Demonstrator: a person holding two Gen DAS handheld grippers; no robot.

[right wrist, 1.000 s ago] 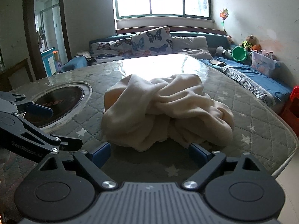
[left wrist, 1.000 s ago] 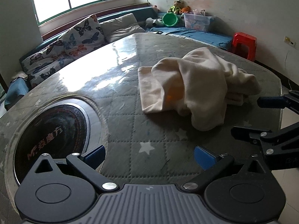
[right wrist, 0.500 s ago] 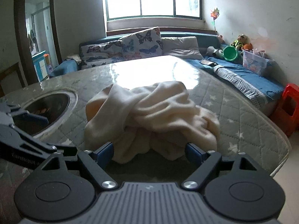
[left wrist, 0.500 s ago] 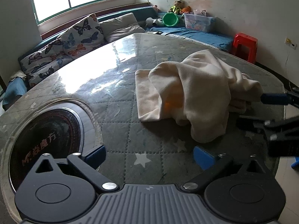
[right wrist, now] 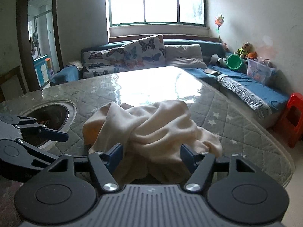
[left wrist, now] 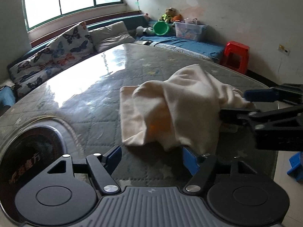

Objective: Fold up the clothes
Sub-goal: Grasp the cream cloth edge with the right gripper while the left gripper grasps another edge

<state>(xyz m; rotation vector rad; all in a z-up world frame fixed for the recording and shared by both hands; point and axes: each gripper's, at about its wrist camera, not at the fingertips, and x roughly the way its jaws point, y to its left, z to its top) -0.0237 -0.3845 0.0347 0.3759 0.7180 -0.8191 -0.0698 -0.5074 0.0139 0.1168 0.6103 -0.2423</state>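
Observation:
A crumpled cream garment (left wrist: pixel 176 109) lies on the quilted grey table (left wrist: pixel 94 98); it also shows in the right wrist view (right wrist: pixel 155 130). My left gripper (left wrist: pixel 151 158) is open, its blue fingertips at the garment's near edge. My right gripper (right wrist: pixel 151 156) is open with the cloth's near folds lying between its fingers. In the left wrist view the right gripper (left wrist: pixel 238 103) comes in from the right and straddles the garment's right end.
A round black cooktop (left wrist: pixel 24 151) is set into the table at the left. A sofa with butterfly cushions (right wrist: pixel 132 54) runs under the window. A red stool (left wrist: pixel 235 56), a green bowl (left wrist: pixel 161 28) and a plastic box (left wrist: pixel 189 30) stand beyond the table.
Both grippers have moved in toward the garment. The right gripper's open fingers now reach around its right end; the left gripper's tips have come up to its near edge.

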